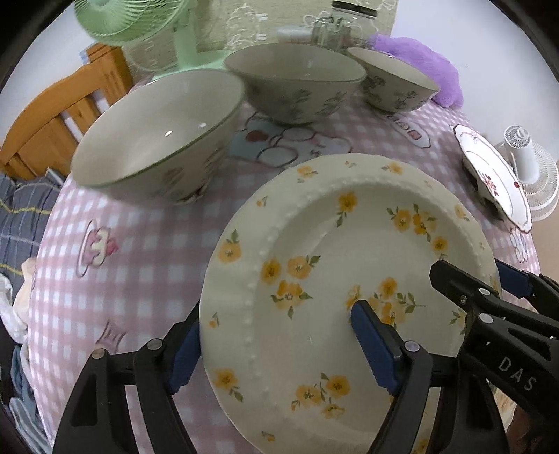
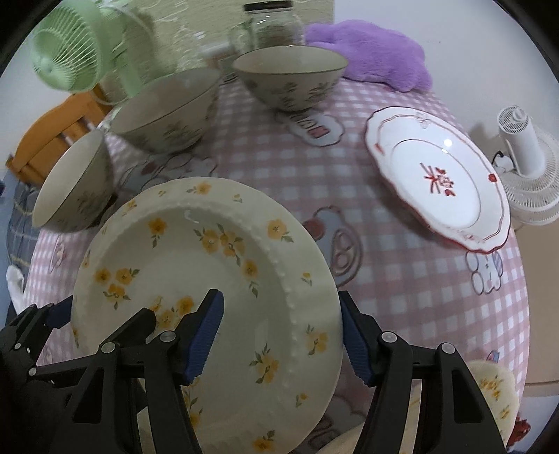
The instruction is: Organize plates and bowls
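While both grippers, left and right, clamp the yellow-flowered plate, stacking it on the red-rimmed plate seems next.

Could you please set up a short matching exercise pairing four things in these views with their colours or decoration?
Things:
1. Plate held between both grippers
2. Plate near the white fan
3. Standing fan
4. Plush toy

Descriptions:
A. Purple
B. Red trim and red centre motif
C. Light green
D. Yellow flowers

Pairs: 1-D, 2-B, 3-C, 4-A
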